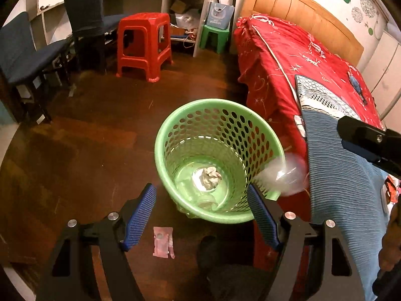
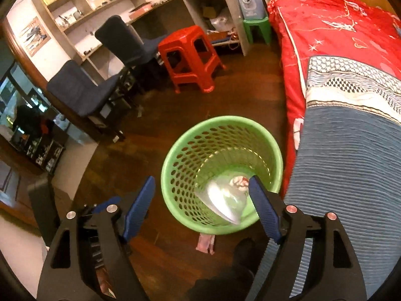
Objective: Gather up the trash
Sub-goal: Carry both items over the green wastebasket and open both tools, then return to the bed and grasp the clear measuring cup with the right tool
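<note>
A green perforated basket (image 1: 165,135) stands on the wooden floor beside the bed. A crumpled paper ball (image 1: 211,176) lies at its bottom. My left gripper (image 1: 200,195) hangs open over the basket's near rim with nothing between its fingers. My right gripper (image 2: 201,188) is open above the same basket (image 2: 175,148). A clear plastic piece (image 2: 225,203), blurred, is loose below its right finger, inside the basket mouth. In the left wrist view this plastic piece (image 1: 285,175) shows at the basket's right rim. A pink wrapper (image 1: 163,242) lies on the floor just in front of the basket.
The bed with a red cover (image 1: 275,57) and a blue blanket (image 1: 345,188) borders the basket on the right. A red stool (image 1: 144,42), a small green stool (image 1: 215,36), two dark chairs (image 1: 22,55) and shelves stand at the back. A dark shoe (image 2: 240,253) is near the bottom.
</note>
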Demonstrator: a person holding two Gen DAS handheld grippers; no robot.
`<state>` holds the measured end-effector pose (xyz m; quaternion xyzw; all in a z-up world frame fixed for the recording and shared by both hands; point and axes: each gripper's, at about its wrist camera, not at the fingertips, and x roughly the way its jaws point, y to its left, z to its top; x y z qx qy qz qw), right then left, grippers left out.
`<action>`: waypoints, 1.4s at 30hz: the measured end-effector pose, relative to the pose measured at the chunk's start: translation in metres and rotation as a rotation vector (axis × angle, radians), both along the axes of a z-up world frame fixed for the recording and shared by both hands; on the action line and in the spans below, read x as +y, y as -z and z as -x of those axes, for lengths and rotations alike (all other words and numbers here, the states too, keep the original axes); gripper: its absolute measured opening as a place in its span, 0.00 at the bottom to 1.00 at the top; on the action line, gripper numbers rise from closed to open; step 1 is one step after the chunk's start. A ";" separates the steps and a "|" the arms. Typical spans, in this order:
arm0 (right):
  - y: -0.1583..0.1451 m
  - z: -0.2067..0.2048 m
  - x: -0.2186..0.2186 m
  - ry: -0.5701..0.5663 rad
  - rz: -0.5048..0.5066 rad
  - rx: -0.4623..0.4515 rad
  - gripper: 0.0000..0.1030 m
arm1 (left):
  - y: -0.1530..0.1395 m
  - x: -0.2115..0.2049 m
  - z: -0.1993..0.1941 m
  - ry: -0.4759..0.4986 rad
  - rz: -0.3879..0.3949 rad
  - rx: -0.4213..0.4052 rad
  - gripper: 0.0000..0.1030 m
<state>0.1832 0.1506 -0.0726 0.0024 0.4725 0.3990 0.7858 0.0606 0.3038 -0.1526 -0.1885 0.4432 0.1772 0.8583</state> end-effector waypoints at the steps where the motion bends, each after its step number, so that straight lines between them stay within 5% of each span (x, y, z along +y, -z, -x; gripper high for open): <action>1: -0.002 0.001 -0.003 0.003 -0.003 -0.004 0.75 | -0.001 -0.001 0.001 -0.003 -0.002 -0.003 0.75; 15: -0.017 0.024 -0.108 0.149 0.018 -0.064 0.75 | -0.027 -0.043 -0.005 0.064 -0.019 -0.042 0.76; 35: -0.022 0.041 -0.347 0.548 0.157 -0.182 0.75 | -0.063 -0.172 -0.050 0.319 -0.030 -0.090 0.78; 42: -0.008 0.037 -0.396 0.585 0.216 -0.178 0.71 | -0.074 -0.218 -0.067 0.416 -0.023 -0.092 0.78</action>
